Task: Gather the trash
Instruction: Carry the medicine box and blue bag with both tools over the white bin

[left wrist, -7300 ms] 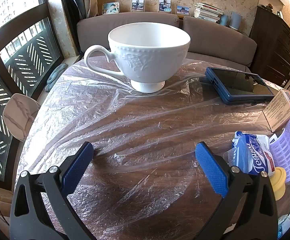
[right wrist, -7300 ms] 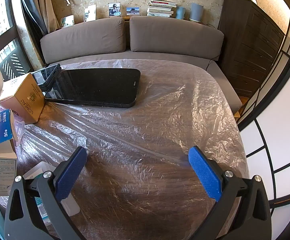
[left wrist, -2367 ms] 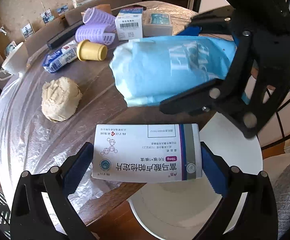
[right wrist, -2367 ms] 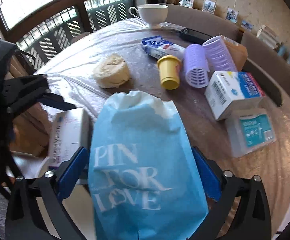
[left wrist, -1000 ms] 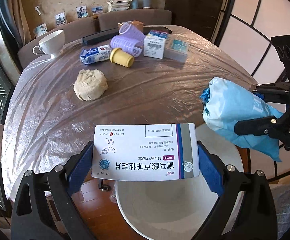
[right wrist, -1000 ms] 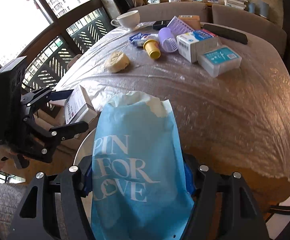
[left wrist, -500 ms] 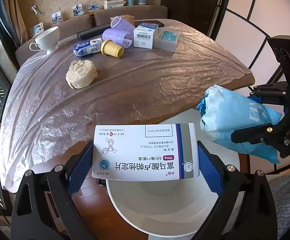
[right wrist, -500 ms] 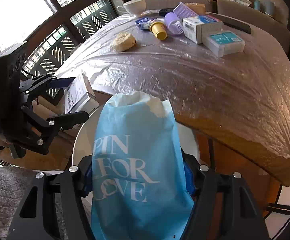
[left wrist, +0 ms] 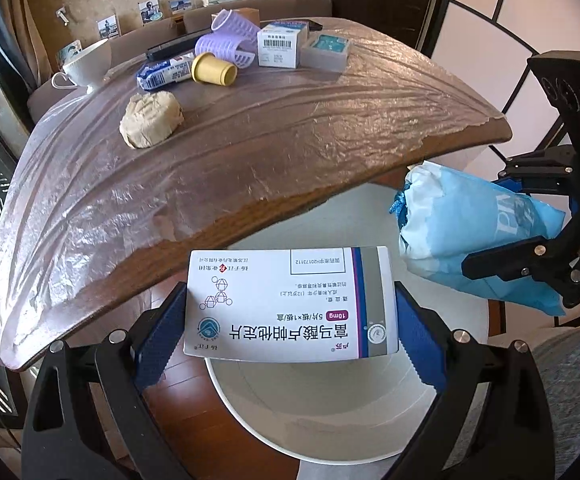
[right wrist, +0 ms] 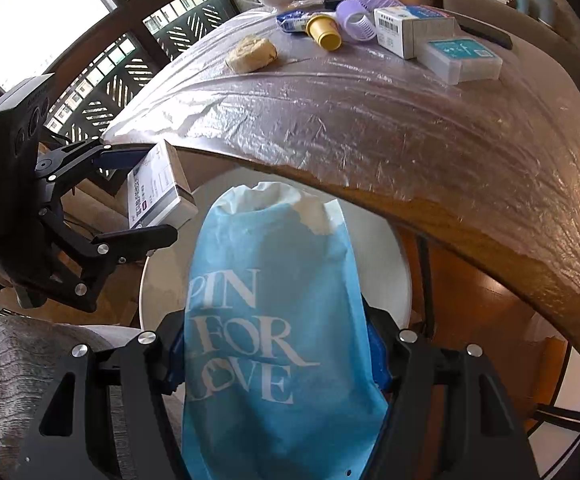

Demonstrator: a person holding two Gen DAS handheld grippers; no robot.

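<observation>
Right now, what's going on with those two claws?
Left claw shut on medicine box. Right claw shut on blue bag. Both over white bin. Nothing blocking.

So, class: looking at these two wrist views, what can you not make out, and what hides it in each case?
- Bin floor: left wrist view, covered by the medicine box; right wrist view, by the blue bag.
- Blue bag's contents: both views, opaque fabric.
- Right gripper pads: right wrist view, mostly hidden behind the bag.
- Medicine box small print: left wrist view, upside down and too small.
- Wooden table legs: mostly hidden under the tabletop.
</observation>
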